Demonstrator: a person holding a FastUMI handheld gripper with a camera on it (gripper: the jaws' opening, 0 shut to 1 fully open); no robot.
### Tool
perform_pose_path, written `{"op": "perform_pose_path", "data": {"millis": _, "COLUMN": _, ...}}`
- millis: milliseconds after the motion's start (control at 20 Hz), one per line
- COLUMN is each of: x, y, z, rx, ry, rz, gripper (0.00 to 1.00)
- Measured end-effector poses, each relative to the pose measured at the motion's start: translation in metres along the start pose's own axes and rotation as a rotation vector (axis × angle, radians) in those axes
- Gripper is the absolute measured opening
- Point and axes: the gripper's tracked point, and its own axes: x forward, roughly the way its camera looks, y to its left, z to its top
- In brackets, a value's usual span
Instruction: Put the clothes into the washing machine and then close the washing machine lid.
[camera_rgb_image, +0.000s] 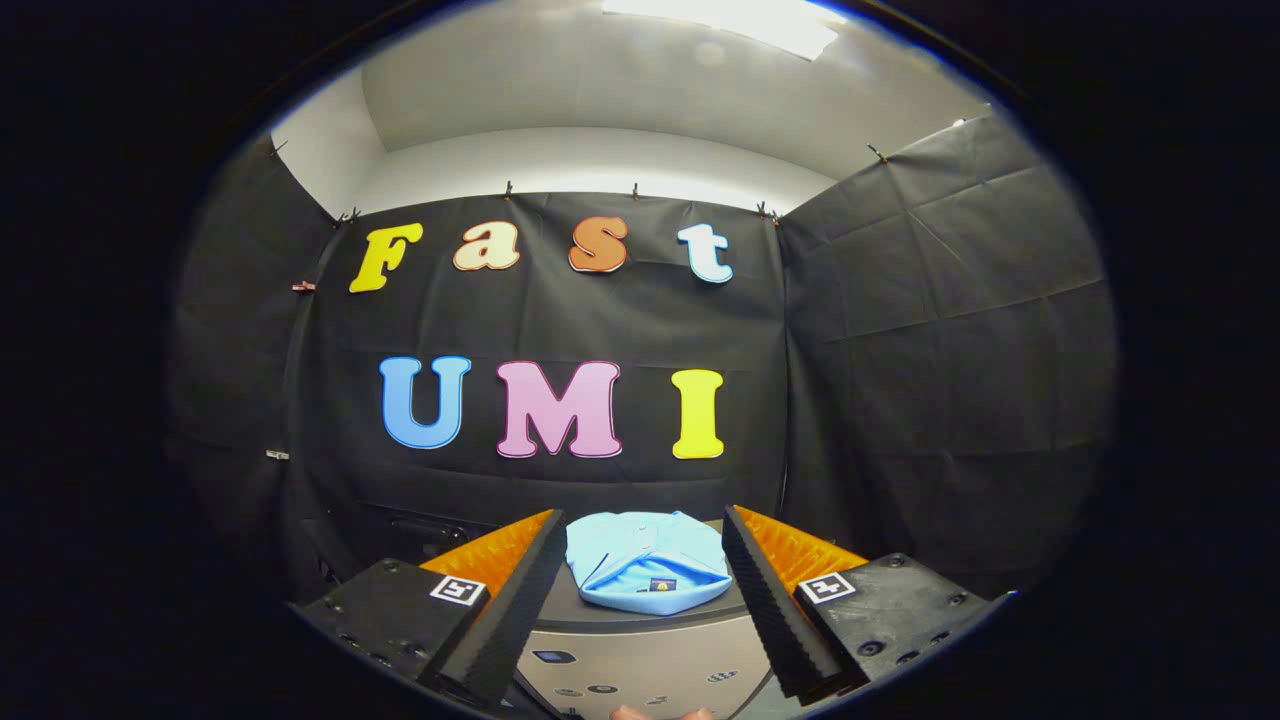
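Your gripper (642, 525) hovers with fingers spread wide, touching nothing; between and just beyond them a folded light-blue garment (645, 560) lies on the washing machine (640, 650) top.

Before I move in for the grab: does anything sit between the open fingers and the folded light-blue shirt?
Nothing visible does: the folded light-blue shirt lies just ahead of the open gripper, on the grey washing machine top.

The tongs (645, 525) are spread wide, gripping nothing.
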Motion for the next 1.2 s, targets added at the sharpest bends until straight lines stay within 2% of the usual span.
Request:
{"op": "perform_pose_path", "data": {"millis": 300, "x": 0.052, "y": -0.007, "z": -0.021, "rx": -0.054, "ry": 0.101, "rz": -0.008, "gripper": 0.98}}
{"op": "perform_pose_path", "data": {"millis": 750, "x": 0.129, "y": 0.012, "z": -0.06, "rx": -0.093, "ry": 0.269, "rz": 0.066, "gripper": 0.98}}
{"op": "perform_pose_path", "data": {"millis": 1200, "x": 0.213, "y": 0.002, "z": -0.144, "rx": -0.097, "ry": 0.57, "rz": 0.072, "gripper": 0.99}}
